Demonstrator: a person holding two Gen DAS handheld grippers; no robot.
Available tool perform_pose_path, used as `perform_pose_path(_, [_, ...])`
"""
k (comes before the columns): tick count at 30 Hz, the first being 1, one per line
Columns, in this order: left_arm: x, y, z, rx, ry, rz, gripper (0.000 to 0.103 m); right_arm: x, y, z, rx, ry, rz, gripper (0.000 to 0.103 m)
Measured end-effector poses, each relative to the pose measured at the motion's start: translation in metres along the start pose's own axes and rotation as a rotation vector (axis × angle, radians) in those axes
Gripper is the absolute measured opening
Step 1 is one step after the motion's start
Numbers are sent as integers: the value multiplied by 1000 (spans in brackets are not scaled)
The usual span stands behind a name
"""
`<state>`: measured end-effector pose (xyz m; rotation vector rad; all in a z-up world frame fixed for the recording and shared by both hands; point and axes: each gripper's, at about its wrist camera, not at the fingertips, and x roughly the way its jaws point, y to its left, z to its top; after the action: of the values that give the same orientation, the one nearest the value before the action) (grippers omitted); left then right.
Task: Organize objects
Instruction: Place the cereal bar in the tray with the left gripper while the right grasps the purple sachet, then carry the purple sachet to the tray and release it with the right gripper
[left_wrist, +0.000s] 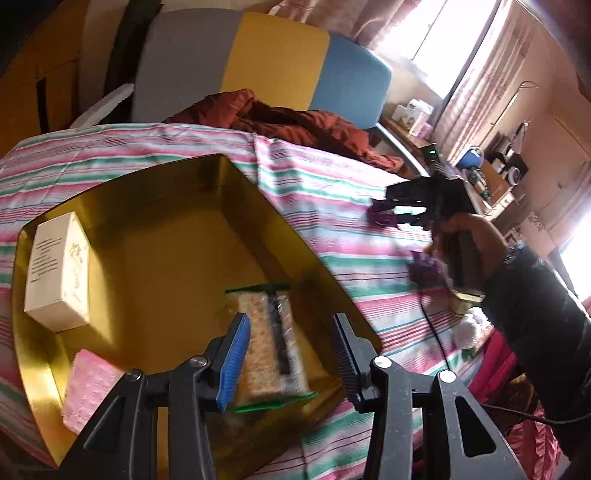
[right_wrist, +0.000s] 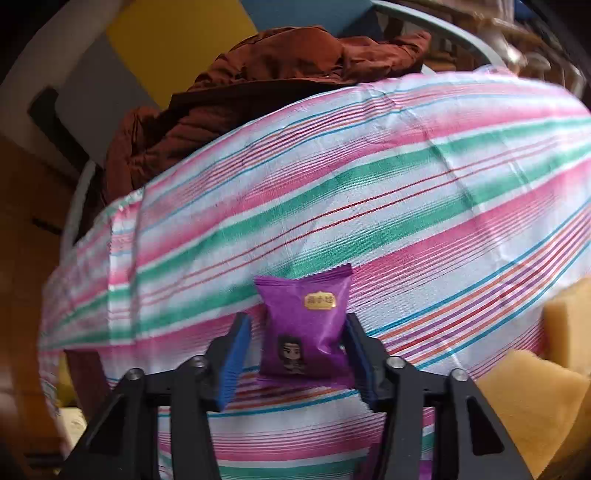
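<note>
A gold box (left_wrist: 177, 173) lies open on the striped cloth (left_wrist: 332, 221). Inside it are a white carton (left_wrist: 59, 273), a pink sponge (left_wrist: 88, 387) and a clear snack packet with green ends (left_wrist: 269, 343). My left gripper (left_wrist: 291, 354) hangs over the box with that packet between its jaws. The blue pad is at the packet's side, and the other pad stands clear of it. In the right wrist view my right gripper (right_wrist: 299, 350) is shut on a purple snack packet (right_wrist: 306, 325) on the cloth (right_wrist: 332, 184). The left wrist view shows the same gripper (left_wrist: 391, 214) far right.
A second purple packet (left_wrist: 424, 269) lies by the person's dark sleeve (left_wrist: 535, 314). A rust-brown jacket (right_wrist: 258, 85) is heaped at the cloth's far edge. Two yellow sponges (right_wrist: 535, 406) sit at the right. A black cable (left_wrist: 436, 332) crosses the cloth.
</note>
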<state>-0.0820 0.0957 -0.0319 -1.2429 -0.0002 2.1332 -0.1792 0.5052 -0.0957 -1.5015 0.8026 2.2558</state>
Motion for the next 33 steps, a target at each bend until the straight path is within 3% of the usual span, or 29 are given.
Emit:
perform_pose_path(6, [-9, 17, -6, -39, -16, 37, 42, -5, 16, -16, -184, -6, -54, 38])
perform_pose_path(12, [-25, 36, -19, -100, -44, 107, 42, -30, 37, -39, -303, -58, 4, 38])
perform_pose_path(20, [-50, 65, -36, -175, -86, 205, 44, -88, 109, -98, -484, -121, 252, 38])
perform_pose_path(28, [-71, 80, -47, -214, -131, 289, 47, -99, 192, -191, -682, -15, 487, 44])
perform_pose_path(33, [-77, 86, -52, -229, -146, 339, 52, -98, 212, -224, -719, 13, 532, 53])
